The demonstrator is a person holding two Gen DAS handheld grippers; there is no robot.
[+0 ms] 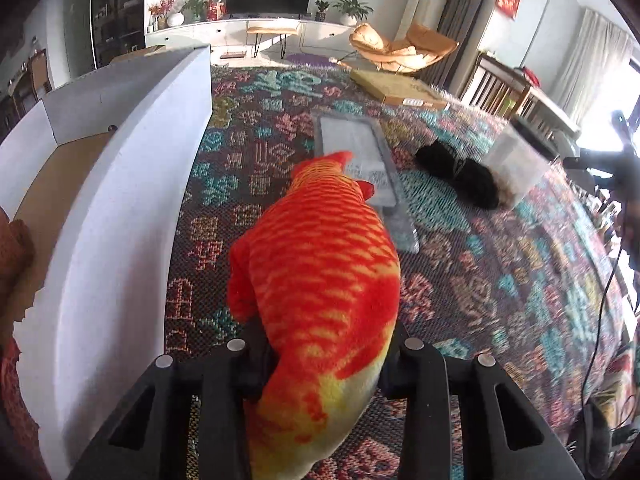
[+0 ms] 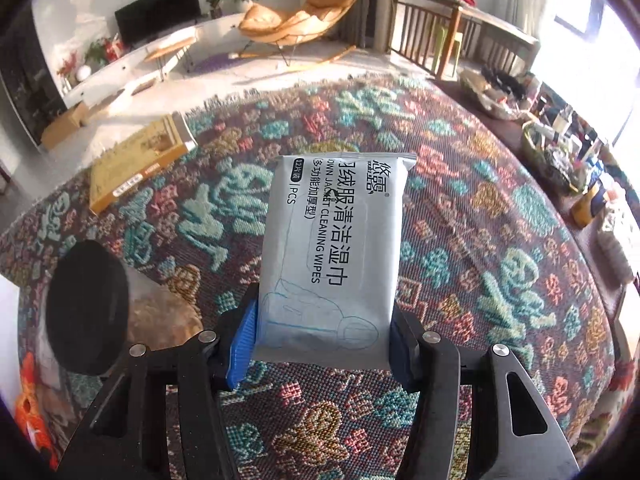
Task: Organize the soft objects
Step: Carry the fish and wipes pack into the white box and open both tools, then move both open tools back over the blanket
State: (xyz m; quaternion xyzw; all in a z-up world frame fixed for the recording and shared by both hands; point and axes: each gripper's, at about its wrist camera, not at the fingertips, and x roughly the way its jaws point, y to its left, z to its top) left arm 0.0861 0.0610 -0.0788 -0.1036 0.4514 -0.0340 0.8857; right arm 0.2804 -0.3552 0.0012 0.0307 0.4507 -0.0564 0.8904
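My left gripper (image 1: 324,364) is shut on an orange-and-yellow plush fish (image 1: 320,280) and holds it over the patterned cloth, just right of a white cardboard box (image 1: 120,208). My right gripper (image 2: 324,344) is shut on a grey pack of cleaning wipes (image 2: 340,248), held above the cloth. The pack also shows in the left wrist view (image 1: 360,160) beyond the fish. A black fuzzy object (image 1: 460,172) lies on the cloth to the right.
A patterned woven cloth (image 2: 500,280) covers the table. A flat yellow box (image 2: 132,164) lies at its far edge. A clear jar with a black lid (image 2: 86,308) lies on its side at left. Cluttered baskets (image 2: 556,152) stand at right.
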